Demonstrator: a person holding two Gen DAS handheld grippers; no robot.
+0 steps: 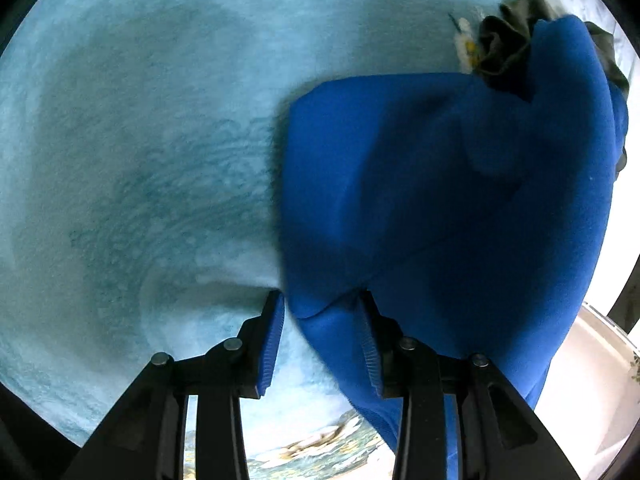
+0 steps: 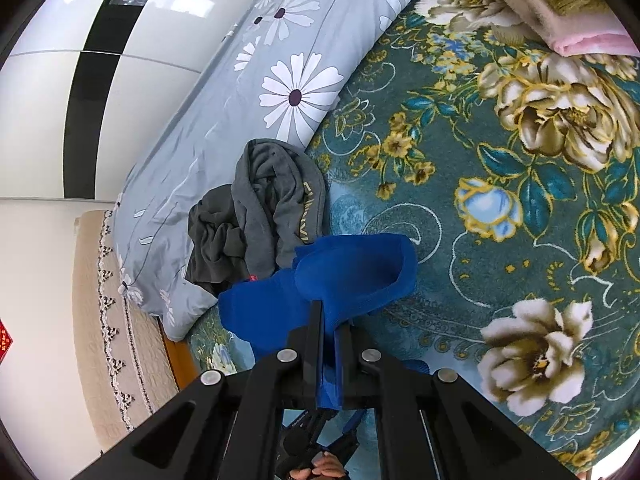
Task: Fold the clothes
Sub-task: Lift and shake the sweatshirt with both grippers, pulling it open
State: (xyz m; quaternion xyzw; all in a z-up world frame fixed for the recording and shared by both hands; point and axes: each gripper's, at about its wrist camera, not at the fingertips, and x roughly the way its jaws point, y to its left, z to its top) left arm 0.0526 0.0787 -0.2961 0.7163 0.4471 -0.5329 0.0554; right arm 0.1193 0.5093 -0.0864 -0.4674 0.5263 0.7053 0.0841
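Note:
A bright blue fleece garment (image 1: 440, 200) hangs and drapes over the pale blue part of the bed blanket (image 1: 140, 140). My left gripper (image 1: 320, 312) is open, and a fold of the blue cloth lies between its spread fingers, against the right finger (image 1: 370, 344). In the right wrist view my right gripper (image 2: 330, 324) is shut on the same blue garment (image 2: 352, 276), which is bunched and lifted above the floral blanket (image 2: 500, 208).
A crumpled grey hoodie (image 2: 264, 204) and a darker garment lie by a daisy-print grey duvet (image 2: 256, 92). Folded pink and yellow blankets (image 2: 560, 4) sit at the far corner. A white wardrobe and beige mat are beyond the bed's edge.

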